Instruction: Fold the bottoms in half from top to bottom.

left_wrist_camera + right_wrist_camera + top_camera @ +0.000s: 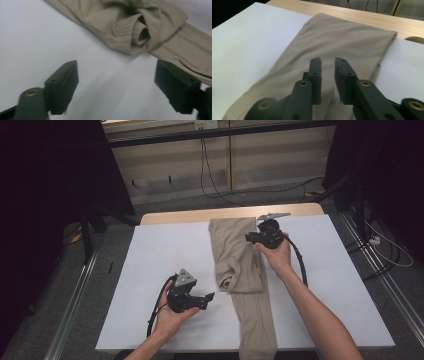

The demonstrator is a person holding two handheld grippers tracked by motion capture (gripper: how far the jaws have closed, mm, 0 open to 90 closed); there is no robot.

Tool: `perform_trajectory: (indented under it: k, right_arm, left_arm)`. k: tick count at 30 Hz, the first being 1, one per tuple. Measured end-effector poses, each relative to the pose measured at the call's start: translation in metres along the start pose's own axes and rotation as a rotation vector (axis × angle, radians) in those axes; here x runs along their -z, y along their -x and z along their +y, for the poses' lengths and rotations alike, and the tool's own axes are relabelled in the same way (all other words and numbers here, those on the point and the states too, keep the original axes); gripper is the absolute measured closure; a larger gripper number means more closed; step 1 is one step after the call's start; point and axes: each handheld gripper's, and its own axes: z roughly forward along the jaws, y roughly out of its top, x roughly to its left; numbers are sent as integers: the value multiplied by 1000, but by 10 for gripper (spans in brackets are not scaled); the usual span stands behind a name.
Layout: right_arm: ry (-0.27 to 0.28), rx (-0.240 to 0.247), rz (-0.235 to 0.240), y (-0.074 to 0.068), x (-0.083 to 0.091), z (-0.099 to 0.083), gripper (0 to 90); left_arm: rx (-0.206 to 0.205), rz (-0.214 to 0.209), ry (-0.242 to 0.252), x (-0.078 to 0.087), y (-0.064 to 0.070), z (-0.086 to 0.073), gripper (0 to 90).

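Observation:
A beige garment [239, 251] lies folded lengthwise down the middle of the white table cover [160, 255], one long end hanging over the near edge. Its bunched, rolled part [140, 32] lies just ahead of my left gripper [116, 82]. That left gripper [210, 299] stands open on the bare cover to the left of the bunch, with nothing between its jaws. My right gripper [248, 238] hovers over the garment's far, flat part [342, 40]. The right gripper [328, 62] has only a narrow gap between its jaws and holds nothing.
A strip of wooden tabletop [200, 215] shows beyond the cover's far edge. Black cables [210, 180] run across the floor behind the table. Metal rails [75, 290] flank the table on both sides, with dark stands at the far left and right.

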Motion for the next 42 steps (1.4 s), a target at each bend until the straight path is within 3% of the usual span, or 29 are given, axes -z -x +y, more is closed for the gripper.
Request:
perform_trajectory:
  k: [2, 5, 7, 10, 13, 14, 16, 17, 18, 19, 20, 22, 27, 30, 33, 36, 38, 40, 42]
  right_arm:
    - [-3, -5, 34, 3, 10, -8, 639]
    - [-30, 37, 74, -7, 28, -28, 606]
    - [-47, 40, 108, -17, 43, -45, 613]
    - [-78, 80, 143, -33, 65, -73, 615]
    - [-111, 109, 166, -46, 81, -91, 626]
    - [-123, 120, 182, -51, 88, -98, 626]
    - [-152, 132, 197, -58, 97, -110, 623]
    - [-170, 142, 206, -60, 100, -115, 621]
    - [-202, 167, 216, -65, 105, -123, 615]
    - [-218, 176, 217, -69, 108, -129, 612]
    - [-249, 191, 221, -74, 112, -136, 620]
    - [-268, 221, 221, -83, 120, -144, 613]
    - [-297, 271, 173, -93, 128, -154, 633]
    - [-292, 286, 142, -94, 127, -155, 720]
    - [-294, 283, 139, -91, 129, -156, 900]
    - [-304, 274, 143, -91, 131, -155, 900]
    - [-295, 263, 154, -91, 133, -154, 900]
    - [-281, 282, 144, -91, 136, -151, 900]
    - [-266, 292, 108, -91, 138, -150, 900]
  left_arm:
    - [-8, -41, -33, -1, 8, -1, 311]
    - [-21, -95, -51, -7, 22, 0, 447]
    - [-43, -114, -63, -13, 32, 3, 575]
    - [-35, -190, -81, -26, 42, 7, 660]
    - [-85, -186, -113, -42, 57, 9, 670]
    - [-101, -168, -102, -44, 61, 10, 663]
    - [-103, -168, -101, -46, 66, 11, 605]
    - [-118, -145, -101, -48, 70, 12, 603]
    - [-165, -117, -107, -49, 74, 13, 618]
    - [-205, -121, -105, -50, 80, 13, 671]
    - [-209, -117, -99, -50, 83, 13, 782]
    - [-254, -101, -112, -49, 87, 13, 882]
    - [-166, -153, -112, -44, 73, 15, 900]
    - [-132, -159, -92, -36, 64, 16, 900]
    - [-135, -168, -88, -29, 58, 18, 900]
    - [-98, -176, -88, -23, 50, 19, 900]
    - [-97, -170, -81, -18, 48, 17, 900]
    - [-107, -168, -91, -18, 48, 16, 900]
    - [-112, -172, -76, -20, 49, 17, 900]
